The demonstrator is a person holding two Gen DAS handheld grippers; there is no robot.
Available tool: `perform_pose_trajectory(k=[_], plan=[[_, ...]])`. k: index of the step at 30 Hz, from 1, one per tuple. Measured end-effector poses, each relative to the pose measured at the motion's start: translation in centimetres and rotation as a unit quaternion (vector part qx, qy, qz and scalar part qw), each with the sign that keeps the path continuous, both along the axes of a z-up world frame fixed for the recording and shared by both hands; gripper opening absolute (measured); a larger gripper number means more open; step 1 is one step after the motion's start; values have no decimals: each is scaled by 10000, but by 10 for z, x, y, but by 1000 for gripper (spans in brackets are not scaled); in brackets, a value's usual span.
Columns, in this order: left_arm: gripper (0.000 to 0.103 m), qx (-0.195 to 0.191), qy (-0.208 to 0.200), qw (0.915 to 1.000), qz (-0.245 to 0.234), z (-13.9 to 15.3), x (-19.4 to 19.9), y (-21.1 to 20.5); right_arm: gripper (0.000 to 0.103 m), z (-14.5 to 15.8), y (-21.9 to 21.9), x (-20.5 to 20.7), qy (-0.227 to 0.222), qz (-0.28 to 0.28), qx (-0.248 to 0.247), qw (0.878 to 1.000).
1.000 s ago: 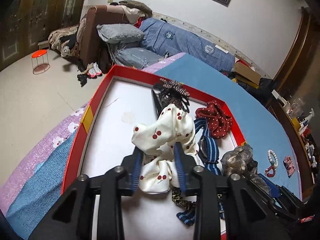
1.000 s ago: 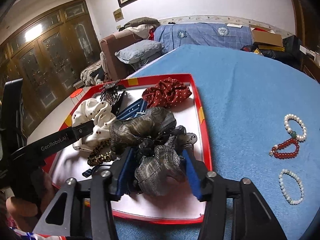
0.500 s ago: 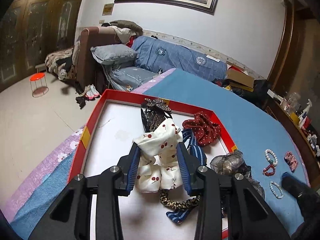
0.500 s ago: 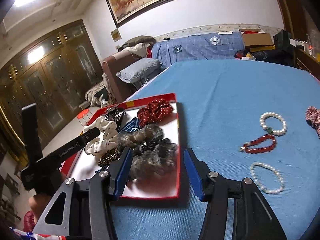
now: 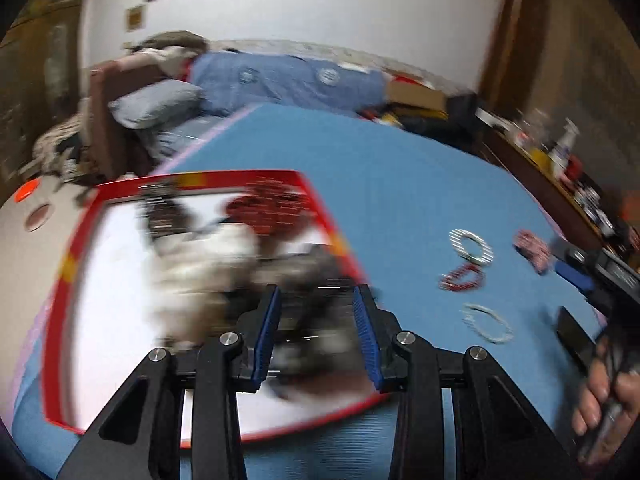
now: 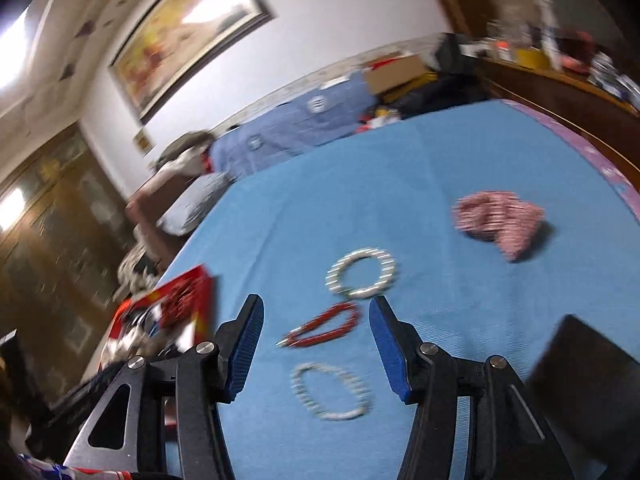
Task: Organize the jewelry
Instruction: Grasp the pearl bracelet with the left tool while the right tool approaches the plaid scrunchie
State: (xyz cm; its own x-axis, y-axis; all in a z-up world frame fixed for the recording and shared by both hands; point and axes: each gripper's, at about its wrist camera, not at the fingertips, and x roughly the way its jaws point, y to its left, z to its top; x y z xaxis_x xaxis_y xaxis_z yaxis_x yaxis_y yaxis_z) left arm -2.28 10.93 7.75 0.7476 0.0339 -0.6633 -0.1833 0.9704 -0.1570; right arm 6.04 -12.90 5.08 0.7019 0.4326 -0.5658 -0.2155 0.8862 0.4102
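Everything is motion-blurred. My left gripper (image 5: 318, 300) hangs open over the right side of the red tray (image 5: 64, 264). A grey scrunchie (image 5: 316, 264) lies in the tray and shows between its pads; the white cherry scrunchie (image 5: 200, 264) lies to its left. My right gripper (image 6: 316, 306) stands open above the blue cloth, holding nothing. A red bead bracelet (image 6: 324, 326) shows between its fingers, a pearl bracelet (image 6: 362, 274) beyond it and a white bead bracelet (image 6: 330, 392) nearer. The same bracelets (image 5: 470, 276) appear right of the tray in the left wrist view.
A red-and-white checked scrunchie (image 6: 500, 220) lies on the cloth at the far right. A flat black object (image 6: 580, 380) sits at the near right. The tray's corner (image 6: 196, 300) is at the left. A hand (image 5: 604, 396) grips the right tool.
Both grippers swung right. The left one left the white cherry scrunchie in the tray. The right one released the grey scrunchie in the tray and now stands over the bracelets.
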Motion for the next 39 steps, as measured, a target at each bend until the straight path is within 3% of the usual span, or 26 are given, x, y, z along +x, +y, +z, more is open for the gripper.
perform_pose_trajectory(k=[7,11,15,21,25,29,34,39], plan=[[36,-634,978,9865,-1148,14,75,-82,60,10,-58,18,87,-767,122,9969],[36,-520,1228,9848,-1110,3,126,-111,60,4,-77,21,244,-877,501,9946],[35,-595,1623,9778,-1182,-21,185,-128,60,7,-84,18,229,-906,701,9932],[23,-237,1968,9752,-985,-53,234,-140,60,7,-92,15,223,-905,967,9909],[10,43,1790,9784,-1037,-54,241,-148,60,6,-96,14,246,-913,1068,9898],[9,351,1635,9808,-1005,-54,226,-154,60,6,-97,17,233,-978,1019,9897],[8,31,1622,9812,-1043,-55,185,-143,61,4,-107,17,241,-1242,943,9875],[8,-206,1015,9891,-1049,-37,138,-118,69,0,-113,25,339,-1607,547,9849]])
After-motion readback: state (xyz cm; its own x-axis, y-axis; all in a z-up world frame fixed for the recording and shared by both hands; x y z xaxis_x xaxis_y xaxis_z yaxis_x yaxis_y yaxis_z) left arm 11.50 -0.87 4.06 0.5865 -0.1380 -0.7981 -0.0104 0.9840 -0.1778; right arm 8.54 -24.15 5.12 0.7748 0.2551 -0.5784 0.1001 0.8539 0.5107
